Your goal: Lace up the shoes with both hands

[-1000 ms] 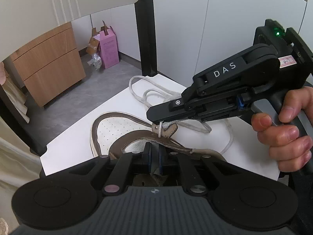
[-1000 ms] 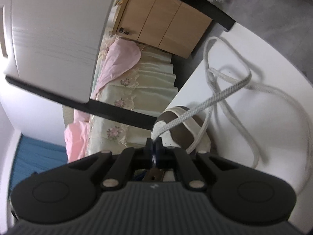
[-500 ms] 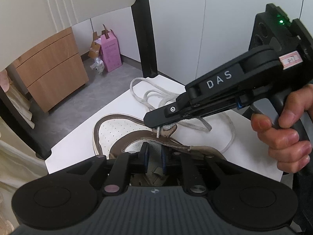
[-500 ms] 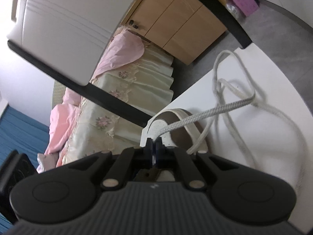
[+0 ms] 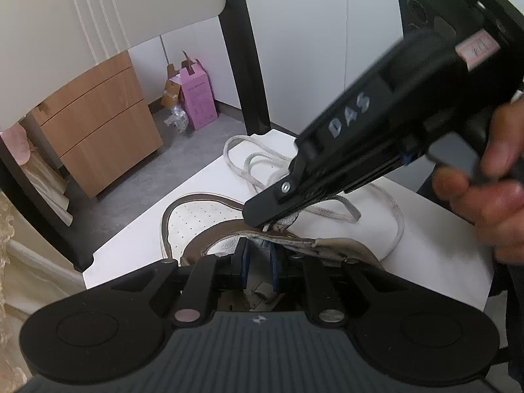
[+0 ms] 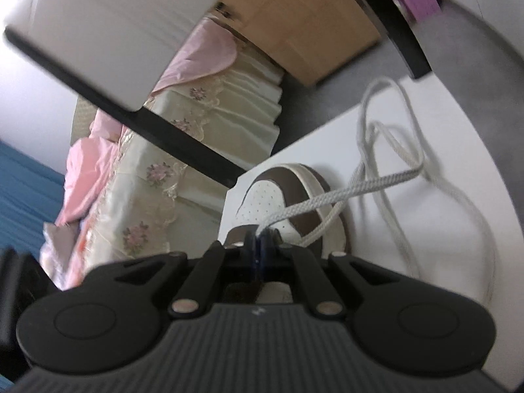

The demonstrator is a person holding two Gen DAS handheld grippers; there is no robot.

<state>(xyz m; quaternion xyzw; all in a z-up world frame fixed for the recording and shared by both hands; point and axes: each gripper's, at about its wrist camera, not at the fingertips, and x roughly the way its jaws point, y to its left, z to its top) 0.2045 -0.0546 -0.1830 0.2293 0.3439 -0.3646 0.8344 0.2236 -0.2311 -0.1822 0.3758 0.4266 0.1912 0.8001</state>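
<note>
A white and brown shoe [image 5: 196, 216] lies on the white table [image 5: 131, 245], its toe pointing away from me. My left gripper [image 5: 258, 262] sits at the brown eyelet flap [image 5: 327, 245] with its jaws a little apart; the flap's edge lies between the blue pads [image 5: 244, 262]. My right gripper [image 5: 268, 226] comes in from the right, held by a hand [image 5: 491, 203], its tip just above the flap. In the right wrist view, the right gripper [image 6: 261, 245] is shut on the end of the grey-white lace [image 6: 360, 190]. The lace runs taut over the shoe [image 6: 265, 196], then lies in loose loops [image 5: 327, 211].
The table's [image 6: 442, 131] edge drops off just past the shoe's toe. On the floor beyond stand a wooden drawer cabinet [image 5: 98, 131], a pink box [image 5: 199, 104] and a black post [image 5: 242, 49]. A bed with a floral valance [image 6: 147, 180] lies to the left.
My left gripper's jaws have parted slightly at the eyelet flap. The right gripper has risen and rolled, tilting more steeply over the flap, still gripping the lace end.
</note>
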